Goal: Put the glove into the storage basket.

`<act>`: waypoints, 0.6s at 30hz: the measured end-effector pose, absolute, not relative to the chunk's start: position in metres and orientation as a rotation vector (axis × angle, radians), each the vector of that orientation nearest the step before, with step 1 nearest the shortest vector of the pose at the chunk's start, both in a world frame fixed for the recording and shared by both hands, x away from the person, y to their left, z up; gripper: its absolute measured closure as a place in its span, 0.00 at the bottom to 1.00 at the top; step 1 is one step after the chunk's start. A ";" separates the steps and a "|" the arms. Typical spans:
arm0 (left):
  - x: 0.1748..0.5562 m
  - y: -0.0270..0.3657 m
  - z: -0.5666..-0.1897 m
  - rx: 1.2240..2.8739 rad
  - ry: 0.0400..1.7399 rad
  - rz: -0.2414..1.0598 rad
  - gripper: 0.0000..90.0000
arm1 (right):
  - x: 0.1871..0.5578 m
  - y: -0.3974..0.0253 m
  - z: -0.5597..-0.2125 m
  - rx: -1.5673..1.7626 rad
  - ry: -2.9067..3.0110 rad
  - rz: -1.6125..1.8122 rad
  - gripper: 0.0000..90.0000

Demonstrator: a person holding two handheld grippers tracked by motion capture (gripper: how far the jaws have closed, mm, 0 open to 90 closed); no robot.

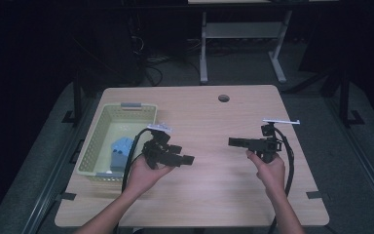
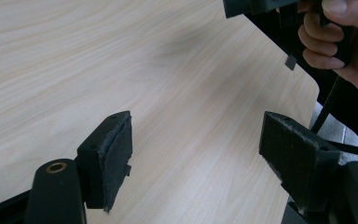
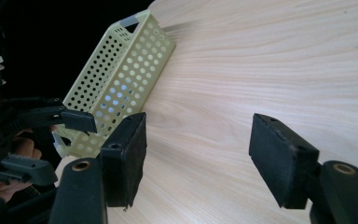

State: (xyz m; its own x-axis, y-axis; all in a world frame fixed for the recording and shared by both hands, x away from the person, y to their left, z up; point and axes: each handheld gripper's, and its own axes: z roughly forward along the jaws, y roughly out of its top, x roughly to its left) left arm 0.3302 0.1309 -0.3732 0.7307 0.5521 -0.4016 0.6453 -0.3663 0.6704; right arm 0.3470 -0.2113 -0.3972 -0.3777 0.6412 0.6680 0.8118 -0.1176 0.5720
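A person holds the left gripper [image 1: 179,155] and right gripper [image 1: 238,142] above the bare desk [image 1: 209,185], both sets of jaws wide apart and empty. The blue block [image 1: 120,152] lies inside the pale yellow basket [image 1: 108,117], behind the left jaws. This looks like a pause between steps; next, 1 gripper likely must turn toward the basket.

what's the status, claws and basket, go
Left claw open, empty. Right claw open, empty. Blue blocks sit in yellow-green basket at table's left. Nothing between claws.
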 end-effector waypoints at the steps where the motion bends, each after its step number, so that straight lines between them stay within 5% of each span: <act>1: 0.330 0.129 -0.374 2.060 0.900 -0.140 0.28 | 0.347 -0.212 -0.397 -1.647 -1.967 -1.501 0.40; 18: 0.325 0.116 -0.386 2.064 0.876 -0.174 0.25 | 0.340 -0.230 -0.408 -1.684 -1.944 -1.484 0.40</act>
State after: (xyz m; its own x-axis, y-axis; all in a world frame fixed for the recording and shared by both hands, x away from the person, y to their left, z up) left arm 0.3248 0.1155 -0.3857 0.7431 0.5216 -0.4191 0.6422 -0.3800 0.6657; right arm 0.3403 -0.2299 -0.4076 -0.3464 0.6512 0.6752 0.8230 -0.1344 0.5519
